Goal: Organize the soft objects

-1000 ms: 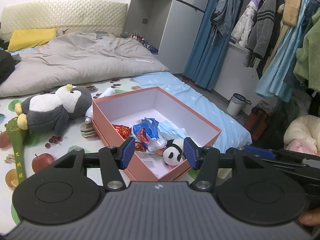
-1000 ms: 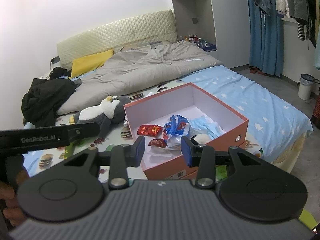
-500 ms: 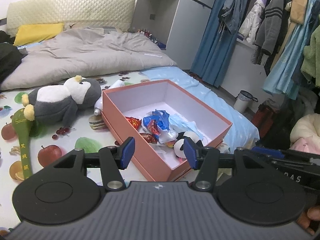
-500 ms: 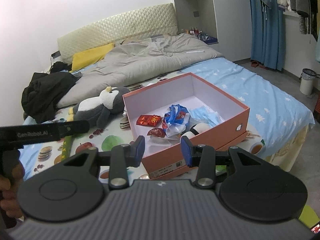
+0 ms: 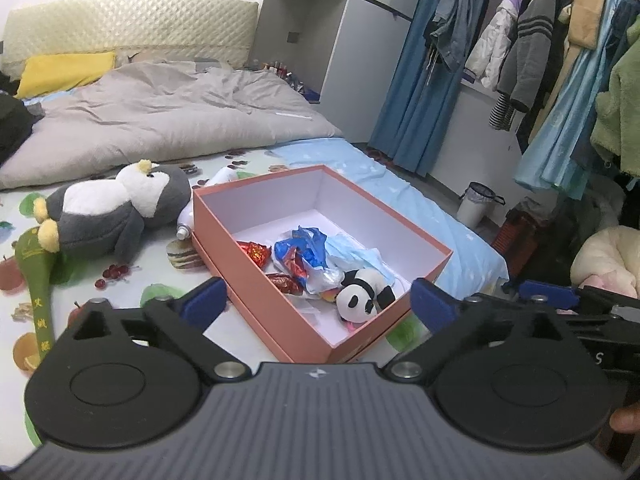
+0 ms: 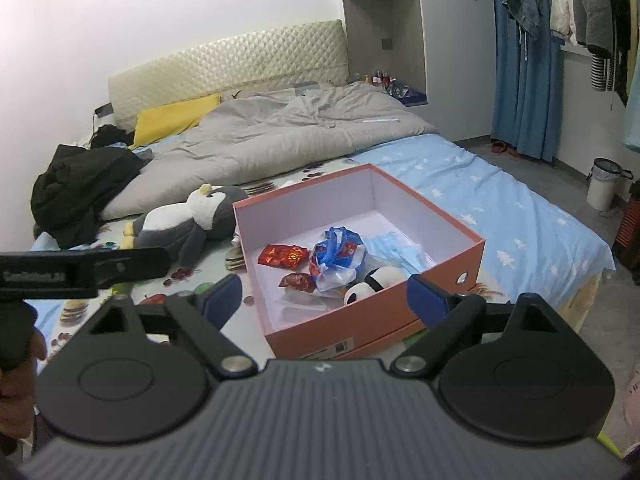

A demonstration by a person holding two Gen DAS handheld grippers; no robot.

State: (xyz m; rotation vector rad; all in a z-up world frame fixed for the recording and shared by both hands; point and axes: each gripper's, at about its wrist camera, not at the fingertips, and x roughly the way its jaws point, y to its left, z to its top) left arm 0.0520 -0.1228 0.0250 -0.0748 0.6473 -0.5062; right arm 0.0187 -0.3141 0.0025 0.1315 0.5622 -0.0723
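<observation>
An open orange box [image 5: 240,280] [image 6: 360,324] stands on the bed. Inside lie a small panda plush [image 5: 362,294] [image 6: 372,284], red wrappers [image 5: 254,252], a blue and white plastic bag [image 5: 308,256] [image 6: 336,256] and a light blue face mask [image 6: 394,250]. A grey and white penguin plush [image 5: 116,212] [image 6: 188,224] lies on the sheet left of the box. My left gripper [image 5: 318,306] is open and empty, held back from the box's near corner. My right gripper [image 6: 324,300] is open and empty, in front of the box's near side.
A green stick toy [image 5: 38,280] lies at the left. A white bottle [image 5: 188,224] rests against the box. A grey duvet [image 5: 160,120], yellow pillow [image 6: 172,120] and black clothes [image 6: 76,188] lie further back. Hanging clothes [image 5: 540,60] and a small bin [image 5: 476,204] are at the right.
Both grippers have drawn back and up from the box. Both sets of jaws have opened wider. Nothing in the box has moved.
</observation>
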